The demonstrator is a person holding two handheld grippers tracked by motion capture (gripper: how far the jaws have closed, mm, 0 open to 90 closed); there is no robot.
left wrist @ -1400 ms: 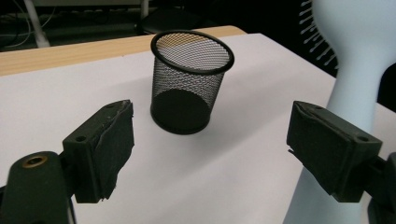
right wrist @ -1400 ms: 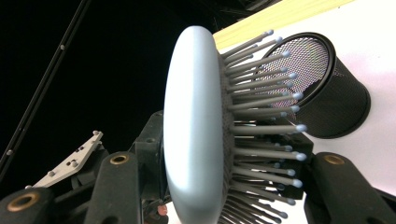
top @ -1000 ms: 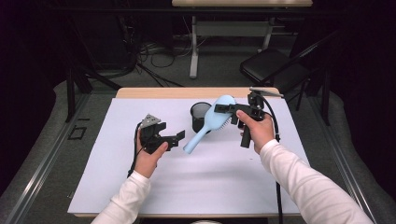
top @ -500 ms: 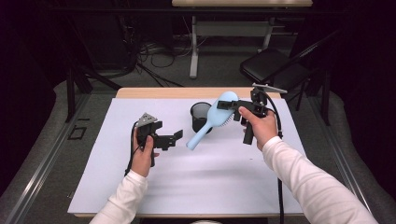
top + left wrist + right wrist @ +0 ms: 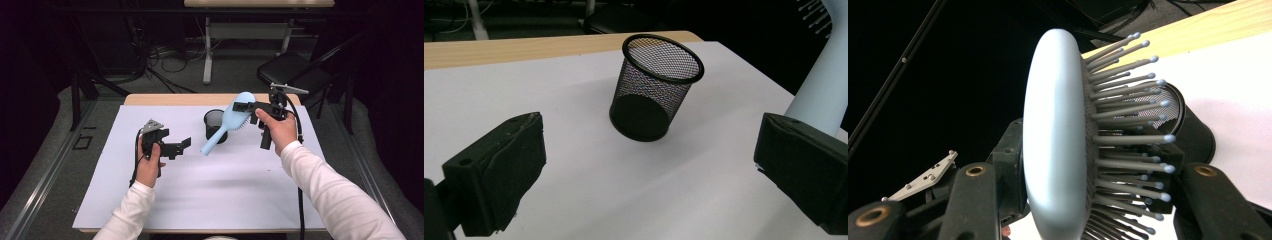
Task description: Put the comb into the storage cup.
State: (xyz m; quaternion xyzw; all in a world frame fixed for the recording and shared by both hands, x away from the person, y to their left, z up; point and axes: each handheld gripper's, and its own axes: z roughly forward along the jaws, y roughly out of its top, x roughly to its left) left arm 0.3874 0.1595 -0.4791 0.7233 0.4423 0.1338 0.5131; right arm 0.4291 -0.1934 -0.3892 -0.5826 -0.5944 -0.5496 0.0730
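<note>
Hairbrush point(image 5: 824, 75) handle cut off by left gripper view's right edge

Pale blue hairbrush point(image 5: 227, 125) tilted handle-down, raised beside black mesh cup point(image 5: 213, 124).

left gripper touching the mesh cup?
Apart. The left gripper view shows the left gripper open, with bare white table between its pads and the mesh cup standing farther off.

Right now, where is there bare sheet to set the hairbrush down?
The near half of the white sheet, between the two forearms, is bare. It is crowded farther back: the mesh cup stands close beside the hairbrush held in the right tongs.
</note>
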